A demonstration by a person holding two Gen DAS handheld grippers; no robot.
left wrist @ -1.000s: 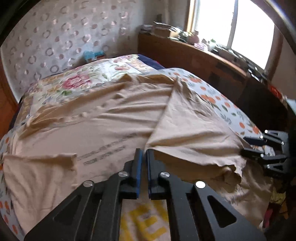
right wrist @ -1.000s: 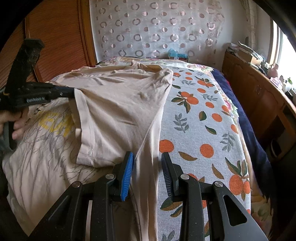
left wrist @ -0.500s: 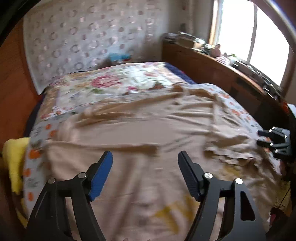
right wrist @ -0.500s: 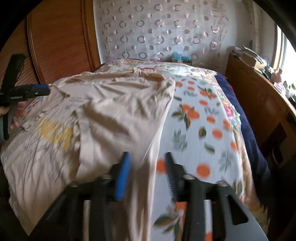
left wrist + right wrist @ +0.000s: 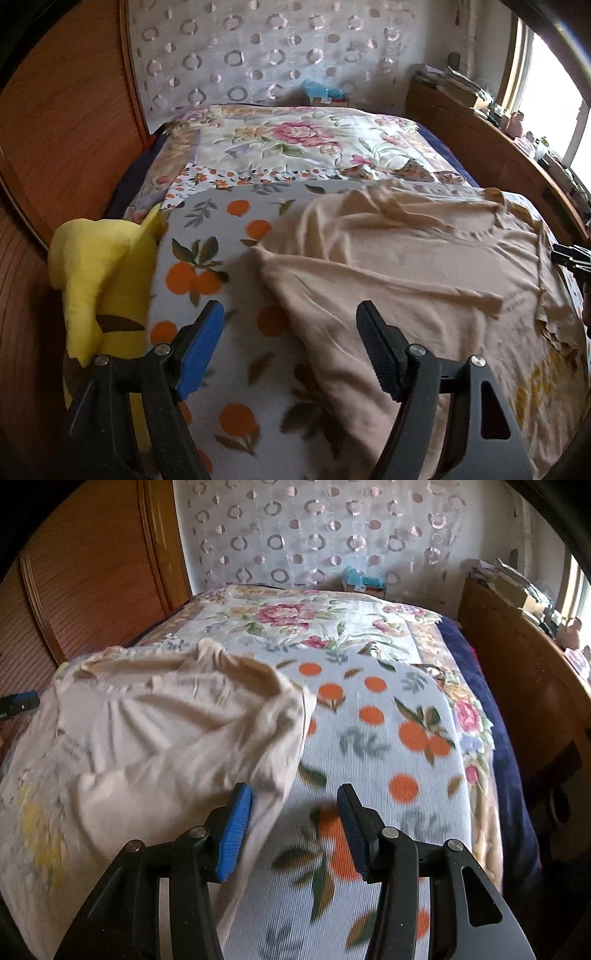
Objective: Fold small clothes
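Both grippers are wide open with nothing in them right now. The left gripper hangs over the left edge of the beige t-shirt, and the right gripper sits just off its right edge, over the orange-print blanket. The shirt is spread on the bed, rumpled, with one side lying doubled over the middle. Looks like it's between folds to me. Next up is probably picking a fresh pair of edges and pinching just the top layer, since that fabric's bunchy. There's a yellow plush toy sitting off to the left, out of the way.
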